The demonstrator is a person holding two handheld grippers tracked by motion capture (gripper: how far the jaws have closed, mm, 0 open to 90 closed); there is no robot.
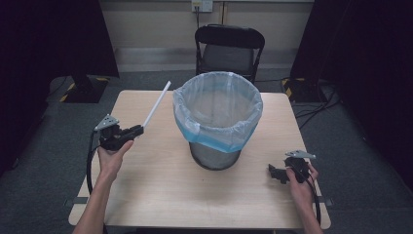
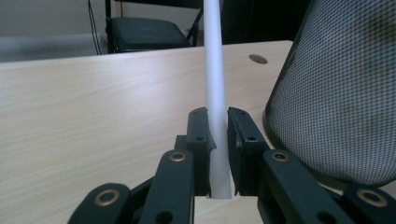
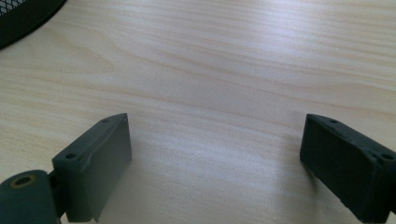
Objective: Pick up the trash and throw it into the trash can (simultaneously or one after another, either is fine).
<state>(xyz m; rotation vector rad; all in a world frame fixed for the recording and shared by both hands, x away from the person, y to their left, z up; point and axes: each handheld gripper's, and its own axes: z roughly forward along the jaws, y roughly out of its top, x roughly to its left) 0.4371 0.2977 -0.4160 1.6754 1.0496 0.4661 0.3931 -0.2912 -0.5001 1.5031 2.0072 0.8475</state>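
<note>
Currently the white tube [image 2: 215, 84] is clamped at its end by the left gripper [image 2: 217, 140], so it could pivot and strike the bin's rim [image 1: 217, 78]; the right gripper [image 3: 215, 163] is held wide, empty.

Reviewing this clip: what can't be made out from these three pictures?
- High view: the floor of the mesh wastebasket, hidden by its translucent blue-edged liner bag.
- Left gripper view: the top of the white plastic tube, held in the left gripper, is cut off by the upper edge.
- Right gripper view: the right gripper stands open over the pale wooden table; the basket is cropped at the corner.
</note>
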